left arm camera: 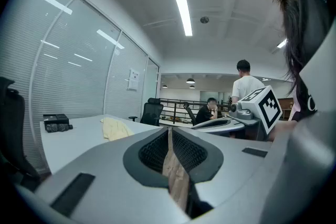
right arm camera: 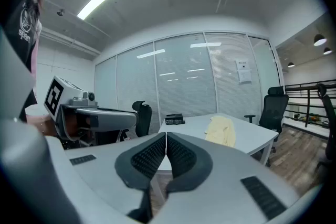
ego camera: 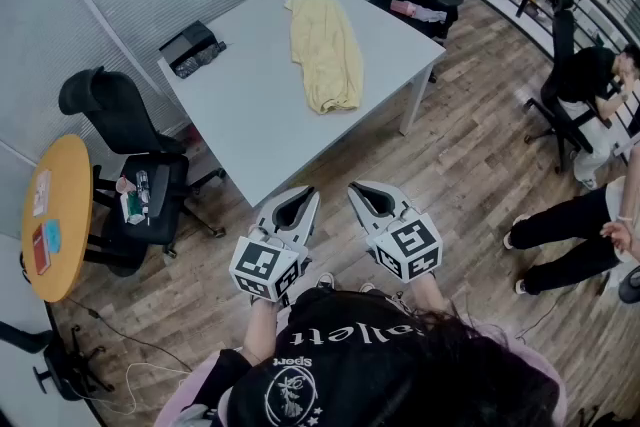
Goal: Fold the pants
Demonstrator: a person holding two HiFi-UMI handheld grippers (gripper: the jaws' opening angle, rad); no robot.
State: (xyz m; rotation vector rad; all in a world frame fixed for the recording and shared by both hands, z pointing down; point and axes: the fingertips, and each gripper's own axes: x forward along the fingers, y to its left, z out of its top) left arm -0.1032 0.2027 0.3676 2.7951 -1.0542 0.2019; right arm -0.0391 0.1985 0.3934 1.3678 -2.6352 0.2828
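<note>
pale yellow cloth, the pants (ego camera: pixel 325 50), lies in a rumpled strip on the far half of a white table (ego camera: pixel 250 120), one end near the far edge and the other bunched toward the middle, while a person stands short of the table's near corner with a tool in each hand. the left tool (ego camera: pixel 309 195) and the right tool (ego camera: pixel 356 188) hang side by side over the wood floor (ego camera: pixel 470 165), each with its jaws pressed together on nothing, both well apart from the garment. a black box (ego camera: pixel 192 47) sits at the table's left corner, clear of the cloth, and a black office chair (ego camera: pixel 125 115) stands beside that edge. the fabric looks thin, light and limp, so it should sag and drape the moment it is lifted, and it will likely slide easily on the smooth top instead of holding a crease by itself. nothing about it seems fragile, though a pinch through several layers could drag the whole heap along. the sounder hold appears to be at the two corners of one end, one tool to each, so the cloth can be pulled flat before any fold. which end is the waistband cannot be made out from here, and the legs are not laid out separately, so spreading probably comes first.
</note>
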